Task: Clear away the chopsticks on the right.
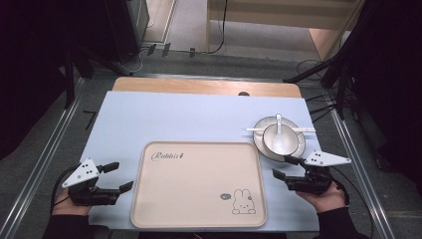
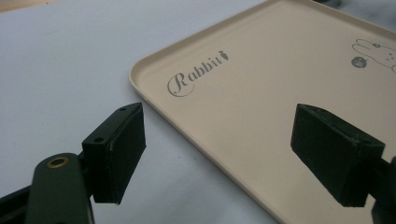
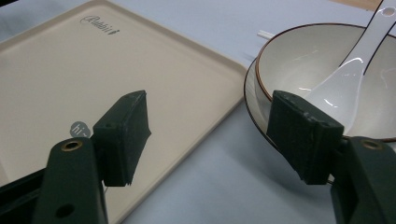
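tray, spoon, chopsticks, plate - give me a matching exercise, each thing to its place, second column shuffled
Things:
1. tray
2. spoon
3. chopsticks
4. plate

Places:
a. under the bowl
b. flat on the table, between the two grippers
c. lying across the plate's far side, behind the bowl
d. resting in the bowl

Pairs: 1-b, 2-d, 3-c, 4-a

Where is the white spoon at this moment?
In the high view the white spoon lies in the bowl stacked on a plate, right of the tray, just ahead of the right hand-held gripper.
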